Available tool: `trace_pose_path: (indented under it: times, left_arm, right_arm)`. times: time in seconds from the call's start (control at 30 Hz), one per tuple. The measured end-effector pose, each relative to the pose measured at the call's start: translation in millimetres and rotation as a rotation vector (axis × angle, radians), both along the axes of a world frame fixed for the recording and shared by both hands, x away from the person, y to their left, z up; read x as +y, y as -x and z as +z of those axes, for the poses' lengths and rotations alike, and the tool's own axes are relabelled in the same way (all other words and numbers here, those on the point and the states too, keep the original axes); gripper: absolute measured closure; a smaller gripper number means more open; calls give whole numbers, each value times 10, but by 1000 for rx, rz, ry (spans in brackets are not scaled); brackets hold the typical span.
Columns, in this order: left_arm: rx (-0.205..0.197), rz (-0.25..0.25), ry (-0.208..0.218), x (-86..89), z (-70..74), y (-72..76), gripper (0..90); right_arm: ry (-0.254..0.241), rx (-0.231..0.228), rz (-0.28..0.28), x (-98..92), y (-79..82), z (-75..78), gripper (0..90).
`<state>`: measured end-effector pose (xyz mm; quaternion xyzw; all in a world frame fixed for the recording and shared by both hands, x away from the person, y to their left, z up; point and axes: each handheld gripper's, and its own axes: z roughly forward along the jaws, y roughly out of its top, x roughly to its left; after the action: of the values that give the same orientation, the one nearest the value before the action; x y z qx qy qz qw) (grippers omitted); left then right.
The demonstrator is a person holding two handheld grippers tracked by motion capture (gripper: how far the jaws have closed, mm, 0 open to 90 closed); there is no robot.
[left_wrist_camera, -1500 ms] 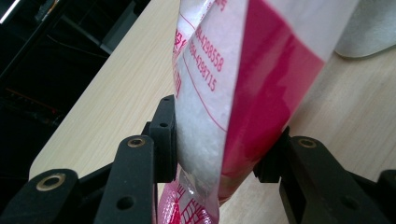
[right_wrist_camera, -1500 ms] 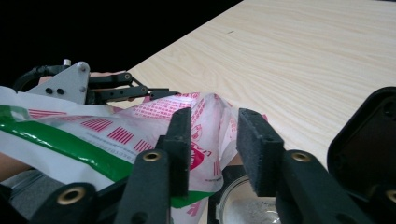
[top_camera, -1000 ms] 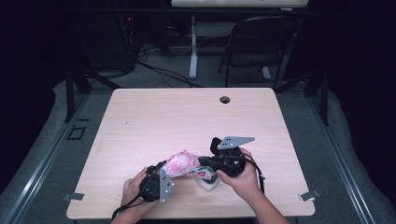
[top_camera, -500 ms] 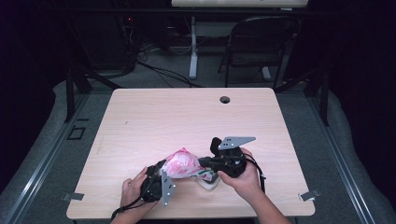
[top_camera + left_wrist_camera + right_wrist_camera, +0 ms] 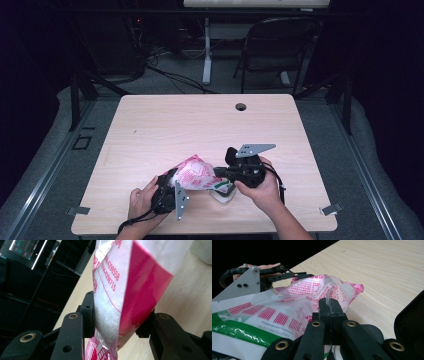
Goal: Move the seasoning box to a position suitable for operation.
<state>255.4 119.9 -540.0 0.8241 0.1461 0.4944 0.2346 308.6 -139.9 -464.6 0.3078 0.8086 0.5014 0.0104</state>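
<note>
Near the front edge of the pale wood-grain table (image 5: 150,125), a soft plastic bag (image 5: 196,174) is held between two hand-held grippers. The bag is the largest item on the table: a crinkled, glossy pouch of clear and white film, printed in pink and red with lines of characters, digits and short bar-like stripes, and with a green band (image 5: 239,331) along one part, seen in the right gripper view. A solid magenta panel (image 5: 147,287) covers one face of it in the left gripper view, and coarse white grains (image 5: 105,312) show through the clear film beside that panel. One end is bunched and lifted; the other lies close to the table surface. Under the bag's right end lies a small, pale, rounded object (image 5: 223,196), too far hidden to identify.

The left hand-held gripper (image 5: 169,192) stands about half open, its two black pads pressing the full part of the bag from either side, so that the film bulges between them. The right hand-held gripper (image 5: 220,173), carrying a grey three-cornered plate (image 5: 255,149), has its jaws fully closed, pinching a thin clear fold of film (image 5: 329,300) at the bag's edge. A dark round hole (image 5: 241,106) marks the far side of the table.
</note>
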Motion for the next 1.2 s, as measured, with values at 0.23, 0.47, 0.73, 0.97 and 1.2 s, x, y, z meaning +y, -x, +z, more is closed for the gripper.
trace_pose_path:
  times: [0.23, 0.47, 0.73, 0.97, 1.2]
  left_arm:
    - [-32, 5, -52, -8, 64, -26, 606]
    - [-46, 9, -94, -35, 93, -25, 607]
    - [-74, 11, -143, -61, 152, -16, 608]
    - [-107, 10, -187, -93, 188, -28, 610]
    - [-139, 2, -239, -111, 213, -41, 610]
  right_arm:
    - [-21, -9, -19, -14, -26, 22, 900]
    - [-27, -10, -30, -44, -39, 12, 900]
    - [-52, -16, -41, -76, -38, 17, 900]
    - [-62, -20, -53, -113, -45, 18, 900]
    - [-58, -15, -51, -133, -51, -5, 900]
